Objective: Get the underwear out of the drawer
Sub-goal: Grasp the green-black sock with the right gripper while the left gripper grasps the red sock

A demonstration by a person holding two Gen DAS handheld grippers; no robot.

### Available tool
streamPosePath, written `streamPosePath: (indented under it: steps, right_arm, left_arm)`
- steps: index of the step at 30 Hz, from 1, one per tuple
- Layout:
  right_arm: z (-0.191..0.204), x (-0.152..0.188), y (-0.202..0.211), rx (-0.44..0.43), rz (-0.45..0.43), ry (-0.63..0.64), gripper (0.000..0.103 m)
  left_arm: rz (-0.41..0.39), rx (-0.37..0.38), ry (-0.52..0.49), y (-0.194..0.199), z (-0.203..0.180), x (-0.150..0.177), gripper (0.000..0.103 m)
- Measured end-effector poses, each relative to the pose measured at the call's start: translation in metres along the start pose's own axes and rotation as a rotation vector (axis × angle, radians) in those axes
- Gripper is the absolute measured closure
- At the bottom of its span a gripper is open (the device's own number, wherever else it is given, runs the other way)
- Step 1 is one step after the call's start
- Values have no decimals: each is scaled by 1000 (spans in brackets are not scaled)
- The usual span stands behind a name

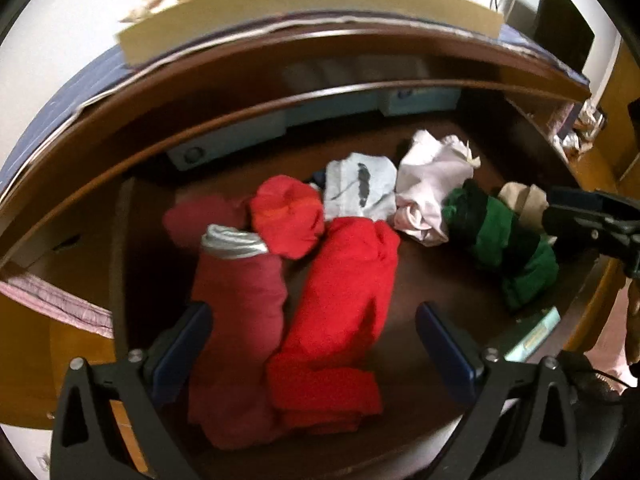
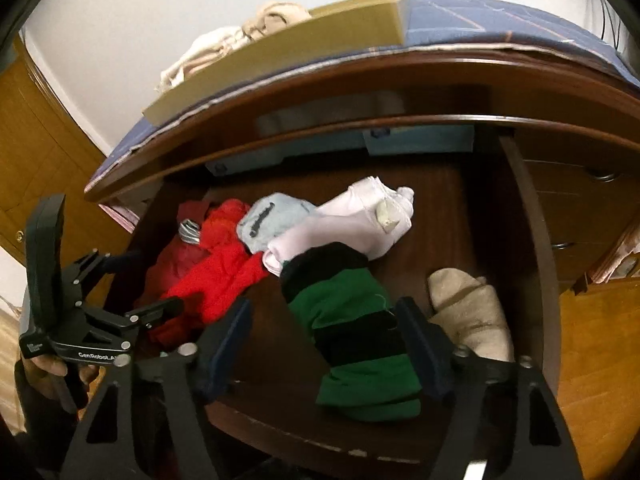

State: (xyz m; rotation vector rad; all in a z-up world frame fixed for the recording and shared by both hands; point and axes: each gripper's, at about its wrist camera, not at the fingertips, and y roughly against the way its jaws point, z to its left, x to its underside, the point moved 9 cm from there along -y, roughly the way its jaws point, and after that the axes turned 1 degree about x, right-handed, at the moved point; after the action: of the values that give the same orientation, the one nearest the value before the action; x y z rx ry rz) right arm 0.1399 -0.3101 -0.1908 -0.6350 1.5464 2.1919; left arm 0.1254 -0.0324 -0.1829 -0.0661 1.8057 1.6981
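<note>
The open dark wooden drawer holds several rolled pieces of underwear. In the left wrist view my left gripper is open, its blue pads straddling a dark red roll with a silver waistband and a bright red roll. In the right wrist view my right gripper is open around a green-and-black striped roll; the right pad lies near it and the left pad stands apart. A pale pink roll, a light blue one and a beige one lie nearby. The left gripper appears at the left.
A cardboard box with beige cloth sits on the blue cloth covering the dresser top. Light blue boxes line the drawer's back. A person's hand holds the left gripper. Closed drawers and wood floor are at the right.
</note>
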Motion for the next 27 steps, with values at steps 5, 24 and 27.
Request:
streamPosePath:
  steps: [5, 24, 27]
  right_arm:
    - [-4, 1, -10, 11, 50, 23, 33]
    - [12, 6, -63, 99, 268, 142, 33]
    - [9, 9, -67, 135, 300, 146, 33]
  left_arm:
    - [56, 8, -61, -17, -13, -6, 7]
    - [320, 83, -92, -57, -19, 2, 40]
    - [347, 85, -110, -61, -22, 3, 41]
